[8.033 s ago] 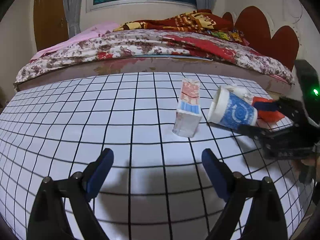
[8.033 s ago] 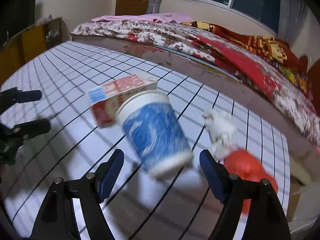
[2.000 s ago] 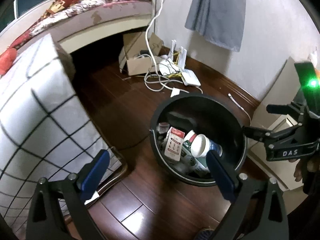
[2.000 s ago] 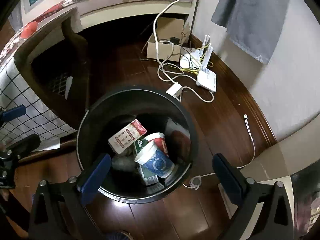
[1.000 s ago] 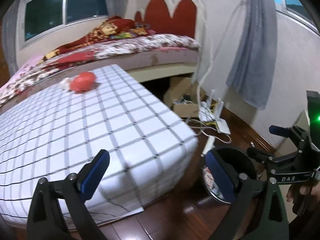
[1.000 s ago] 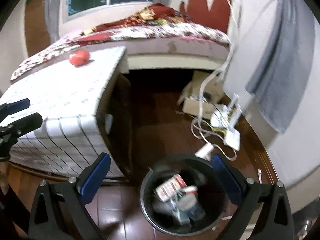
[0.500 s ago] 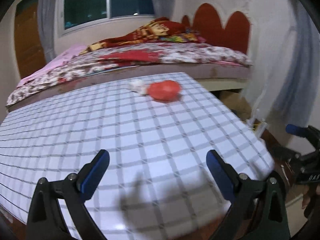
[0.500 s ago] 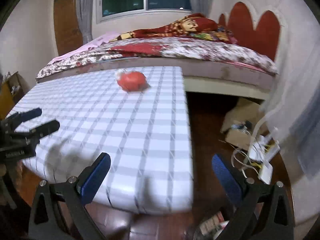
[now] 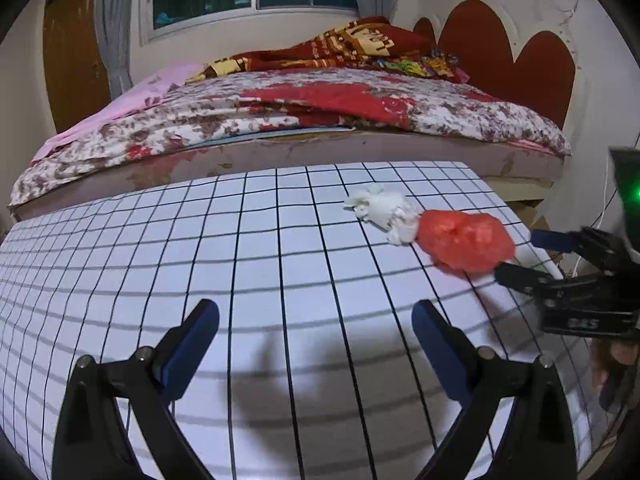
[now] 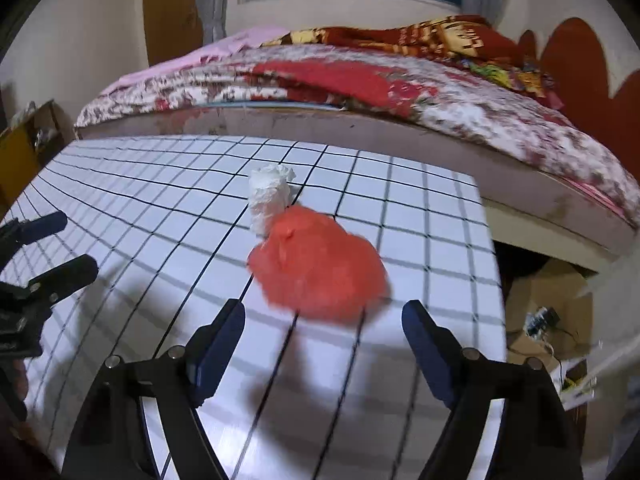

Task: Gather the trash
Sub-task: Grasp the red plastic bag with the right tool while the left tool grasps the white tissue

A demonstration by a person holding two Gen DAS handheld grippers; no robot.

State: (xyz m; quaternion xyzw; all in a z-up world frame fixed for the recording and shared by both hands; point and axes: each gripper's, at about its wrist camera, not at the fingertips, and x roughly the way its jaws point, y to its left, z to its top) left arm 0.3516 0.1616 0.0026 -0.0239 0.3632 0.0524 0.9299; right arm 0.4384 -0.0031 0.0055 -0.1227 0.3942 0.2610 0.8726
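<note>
Trash on the table [image 9: 240,240]: crumpled red plastic bag [image 9: 466,242], soft and lumpy, glossy in places, lying near the right far corner of the gridded top. Crumpled white tissue [image 9: 384,210] pressed against its far-left side, touching, papery and ragged at the edges. Same pair in the right wrist view: red plastic bag [image 10: 318,268] as a low rounded mound, white tissue [image 10: 270,196] as a rough upright wad just beyond it.

Table covered in smooth white cloth with thin black grid lines, flat, with a squared right edge.

Right gripper [image 10: 322,340] just short of the bag, angled downward, jaws closing but spread wide of the bag, blue pads [image 10: 424,344] clear of it, nothing pinched. Seen from the left wrist view as a black frame at the right edge [image 9: 520,256], one finger tip close beside the bag, contact not clear.

Left gripper [image 9: 316,336] over bare table on the near side, well apart from the trash, jaws spread wide, nothing between them.

Beyond the table, bed [image 9: 320,120] with floral quilt, rumpled red patterned blanket, pink sheet at the left, red scalloped headboard [image 9: 520,56] at the right. Cardboard box [image 10: 540,292] and cables on the floor past the table's right edge.
</note>
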